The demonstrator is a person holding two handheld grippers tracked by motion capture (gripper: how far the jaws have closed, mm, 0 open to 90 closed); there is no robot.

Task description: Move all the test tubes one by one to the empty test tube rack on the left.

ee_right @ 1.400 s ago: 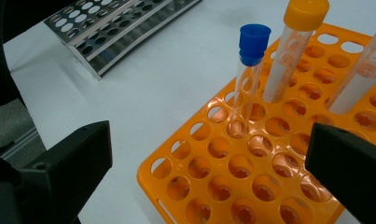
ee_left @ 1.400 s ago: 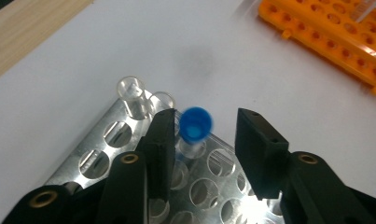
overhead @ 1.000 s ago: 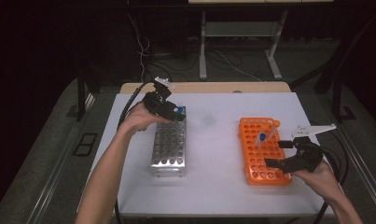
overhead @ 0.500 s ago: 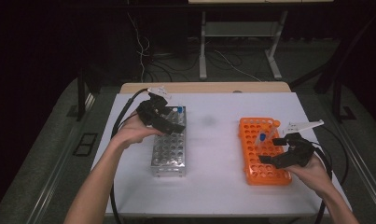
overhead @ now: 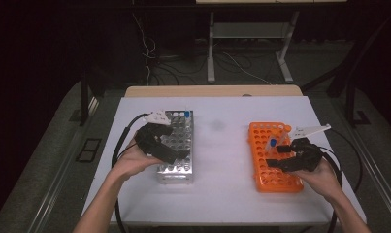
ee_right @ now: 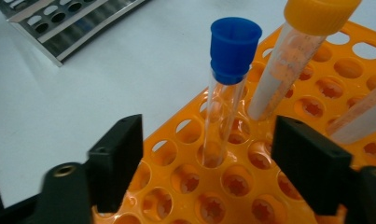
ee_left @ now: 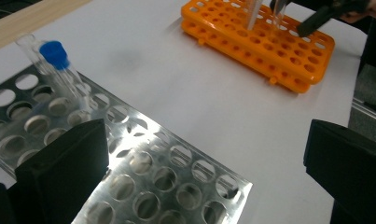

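Observation:
A steel tube rack (overhead: 179, 167) lies at the left and an orange tube rack (overhead: 275, 179) at the right of the white table. A blue-capped clear tube (overhead: 187, 114) (ee_left: 55, 56) stands at the steel rack's far end. My left gripper (overhead: 175, 154) (ee_left: 204, 186) hovers open over the near half of that rack, holding nothing. A second blue-capped tube (overhead: 272, 144) (ee_right: 232, 88) stands in the orange rack. My right gripper (overhead: 280, 156) (ee_right: 213, 156) is open, its jaws on either side of this tube and apart from it. An orange-capped tube (ee_right: 293, 56) leans just behind.
Another tube (ee_right: 363, 116) leans in the orange rack at the right gripper view's right edge. Bare white table (overhead: 222, 145) lies between the two racks. A wooden strip (overhead: 212, 91) borders the table's far edge, with dark floor and cables beyond.
My left gripper has let go of the blue-capped tube at the steel rack's far end and drawn back toward the person. My right gripper has edged left up to the orange rack's blue-capped tube.

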